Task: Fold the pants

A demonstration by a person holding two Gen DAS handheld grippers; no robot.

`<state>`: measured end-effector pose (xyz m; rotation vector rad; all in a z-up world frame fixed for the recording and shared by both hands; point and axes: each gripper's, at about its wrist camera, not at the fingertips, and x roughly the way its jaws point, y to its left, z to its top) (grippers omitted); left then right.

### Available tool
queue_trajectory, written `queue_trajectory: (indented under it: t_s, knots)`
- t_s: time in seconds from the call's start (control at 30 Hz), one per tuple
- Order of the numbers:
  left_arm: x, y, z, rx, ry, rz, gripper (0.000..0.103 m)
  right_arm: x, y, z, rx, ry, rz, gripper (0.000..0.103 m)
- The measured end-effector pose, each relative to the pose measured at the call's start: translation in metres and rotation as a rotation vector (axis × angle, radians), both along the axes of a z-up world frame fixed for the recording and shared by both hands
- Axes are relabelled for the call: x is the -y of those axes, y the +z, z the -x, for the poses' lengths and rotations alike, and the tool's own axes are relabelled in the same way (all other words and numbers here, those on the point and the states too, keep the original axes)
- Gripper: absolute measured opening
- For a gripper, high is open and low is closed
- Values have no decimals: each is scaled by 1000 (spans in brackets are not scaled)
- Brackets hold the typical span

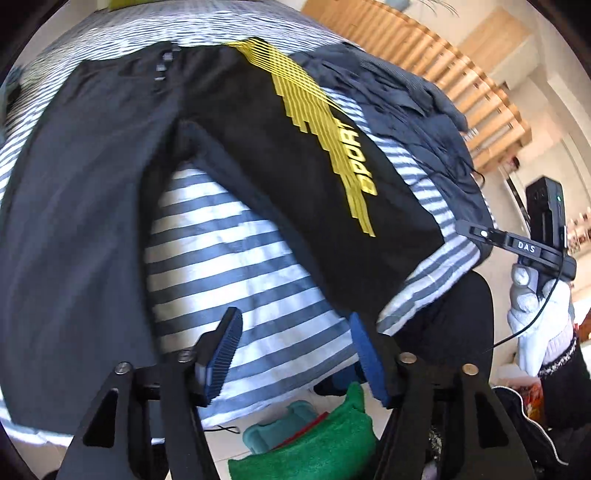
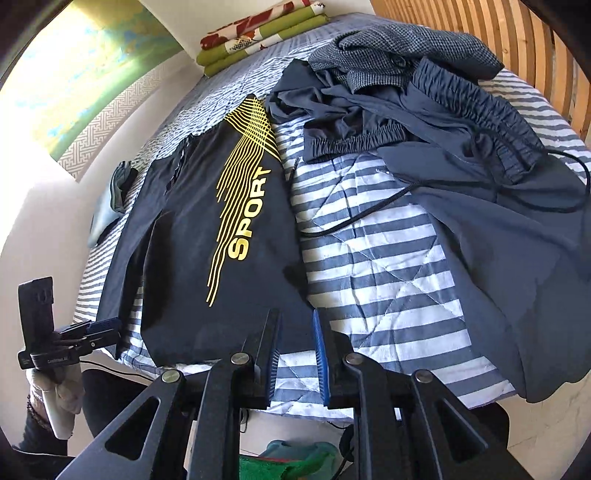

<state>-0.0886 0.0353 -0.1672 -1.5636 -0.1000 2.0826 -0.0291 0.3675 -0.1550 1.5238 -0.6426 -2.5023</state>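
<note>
- Black pants [image 2: 207, 236] lie spread flat on the bed [image 2: 384, 266], legs toward me, waistband toward the far side. Yellow line print with "SPORT" runs down one leg.
- The two legs splay apart near the hems; striped bedding shows in the gap between them, seen in the left wrist view.
- My left tongs [image 1: 291, 354] hang over the striped cover between the pant legs, near the bed's edge. Blue pads spread wide, nothing between them.
- My right tongs [image 2: 297, 363] sit low at the near edge of the bed, just beside the hem of the printed leg. Pads parted with a narrow gap, holding nothing; striped cover visible through the gap.
- A heap of dark grey clothes [image 2: 436, 122] sits on the bed to the right of the pants, apart from them, with a black drawstring trailing over the stripes.
- Folded green and red cloth [image 2: 258, 33] rests at the far end of the bed.
- White gloved hand [image 1: 535, 317] grips the right tool's handle, seen from the left wrist view.
- Wooden slat headboard [image 2: 480, 33] stands behind the clothes heap.
- Left view is motion-blurred.
</note>
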Motion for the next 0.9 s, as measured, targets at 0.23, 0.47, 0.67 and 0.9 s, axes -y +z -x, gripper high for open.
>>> queue_trajectory:
  t_s: [0.23, 0.47, 0.67, 0.9]
  knots:
    - [-21, -34, 9, 76, 3, -72, 58, 15, -27, 20, 56, 68, 40, 23]
    - [-14, -22, 5, 111, 4, -151, 3, 28, -27, 21, 50, 122, 125, 0]
    - [-4, 3, 1, 137, 22, -199, 5, 12, 22, 6, -51, 41, 230, 0]
    - [2, -48, 4, 257, 75, -144, 41, 12, -3, 8, 46, 37, 60, 5]
